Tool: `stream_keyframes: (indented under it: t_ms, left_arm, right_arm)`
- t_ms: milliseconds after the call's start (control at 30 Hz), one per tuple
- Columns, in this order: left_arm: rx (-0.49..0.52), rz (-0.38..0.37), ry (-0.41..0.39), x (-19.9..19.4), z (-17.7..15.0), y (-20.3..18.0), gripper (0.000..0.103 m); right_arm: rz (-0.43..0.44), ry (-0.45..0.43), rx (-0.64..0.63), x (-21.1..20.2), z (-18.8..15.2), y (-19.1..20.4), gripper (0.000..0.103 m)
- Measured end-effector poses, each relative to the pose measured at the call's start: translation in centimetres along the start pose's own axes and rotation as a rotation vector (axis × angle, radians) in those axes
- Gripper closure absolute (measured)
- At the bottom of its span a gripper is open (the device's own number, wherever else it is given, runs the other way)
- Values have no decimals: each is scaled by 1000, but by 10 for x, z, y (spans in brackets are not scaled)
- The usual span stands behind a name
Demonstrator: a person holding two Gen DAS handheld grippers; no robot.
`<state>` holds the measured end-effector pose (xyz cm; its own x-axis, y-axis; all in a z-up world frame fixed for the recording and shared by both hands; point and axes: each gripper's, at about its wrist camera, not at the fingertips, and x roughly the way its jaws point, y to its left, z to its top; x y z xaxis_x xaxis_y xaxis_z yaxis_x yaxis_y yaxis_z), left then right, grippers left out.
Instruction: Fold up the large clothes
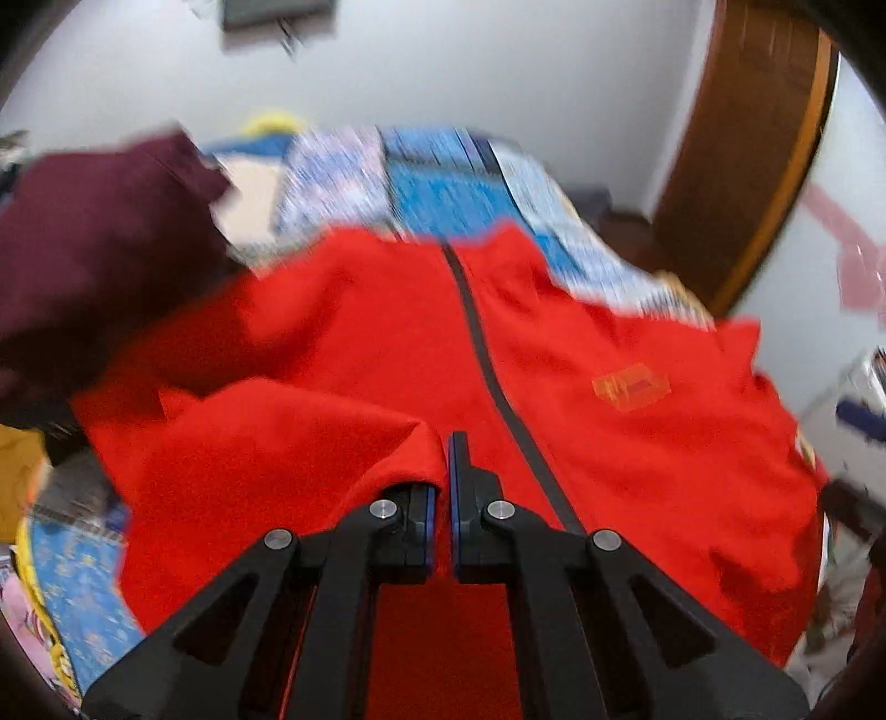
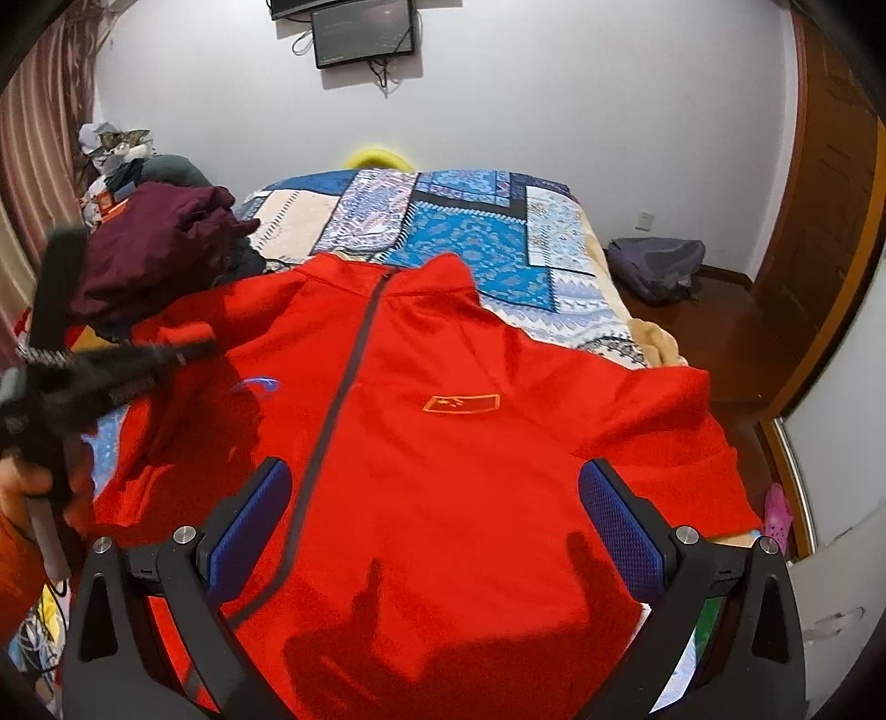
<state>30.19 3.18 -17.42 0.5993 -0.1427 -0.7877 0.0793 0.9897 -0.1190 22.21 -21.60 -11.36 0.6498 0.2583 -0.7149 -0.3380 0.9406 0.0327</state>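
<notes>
A red zip-up jacket [image 2: 443, 443] lies front up on the bed, with a dark zipper down its middle and a small flag patch on the chest. It also fills the left wrist view [image 1: 554, 387]. My left gripper [image 1: 443, 471] is shut on a fold of the jacket's red sleeve [image 1: 310, 443] and holds it lifted over the jacket's left side; this view is blurred. It shows blurred at the left of the right wrist view [image 2: 183, 349]. My right gripper [image 2: 437, 515] is open and empty above the jacket's lower front.
The bed has a blue patterned quilt [image 2: 470, 221]. A maroon garment [image 2: 155, 249] lies heaped at the jacket's left shoulder. A dark bag [image 2: 653, 266] sits on the floor to the right, near a wooden door [image 2: 830, 194]. A screen [image 2: 362, 30] hangs on the far wall.
</notes>
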Motion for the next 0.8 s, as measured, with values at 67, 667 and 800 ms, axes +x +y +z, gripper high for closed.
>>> stream_keyframes:
  t_ms: [67, 667, 800]
  left_arm:
    - [21, -29, 82, 17, -9, -8, 101]
    - [-17, 62, -92, -91, -39, 43, 52]
    - [-79, 181, -168, -124, -51, 82, 49]
  right_arm:
    - [-13, 7, -7, 1, -2, -2, 0]
    - [62, -8, -147, 3, 17, 51, 0]
    - [99, -20, -233, 3, 27, 84, 0]
